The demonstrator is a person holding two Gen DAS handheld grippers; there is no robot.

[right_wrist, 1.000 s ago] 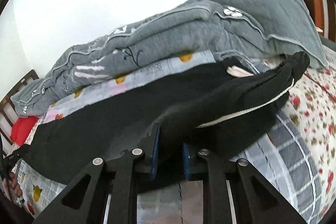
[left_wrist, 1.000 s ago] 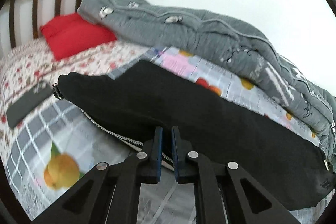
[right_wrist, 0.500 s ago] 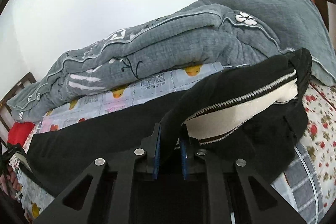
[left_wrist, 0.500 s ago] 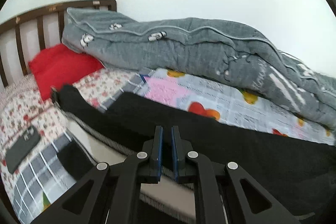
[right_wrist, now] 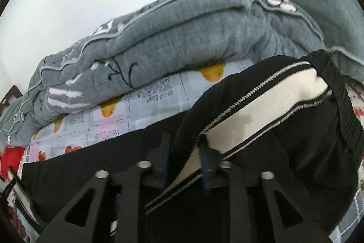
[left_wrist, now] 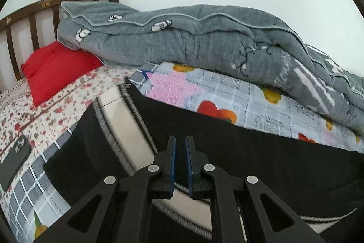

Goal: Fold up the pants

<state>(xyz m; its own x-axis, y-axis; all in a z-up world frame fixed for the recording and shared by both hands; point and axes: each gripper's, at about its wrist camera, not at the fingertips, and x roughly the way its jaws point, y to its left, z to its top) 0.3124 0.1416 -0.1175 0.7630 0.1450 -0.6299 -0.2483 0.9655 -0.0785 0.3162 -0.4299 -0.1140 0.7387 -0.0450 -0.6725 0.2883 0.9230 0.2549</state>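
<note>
We found the black pants [left_wrist: 261, 152] laid lengthwise across the bed [left_wrist: 45, 106], on the fruit-print sheet [left_wrist: 227, 92] in front of the rolled grey quilt [left_wrist: 204, 38]. The near edge had been brought over the far half, so the cream side stripe [left_wrist: 127, 124] with its grey stitching faced up.

The left claw [left_wrist: 179, 163] was clenched on the black cloth at the fold edge, its blue pads nearly together with fabric between them. The right claw [right_wrist: 184, 161] was opening; a ridge of cloth at the waistband end stood between its pads, which in our judgement no longer pressed on it.

Risks from this position, as we judged them:

1. Uneven release. With one end let go and the other clenched, any pull by the left claw would drag the fold edge out of line and skew the stripe.
2. Snagging. The raised ridge between the right pads could catch on a pad during withdrawal and lift the top layer back open.
3. Interference. A dark phone [left_wrist: 16, 156] lay on the bed just beside the leg end; cloth drawn that way could cover or shift it.
</note>
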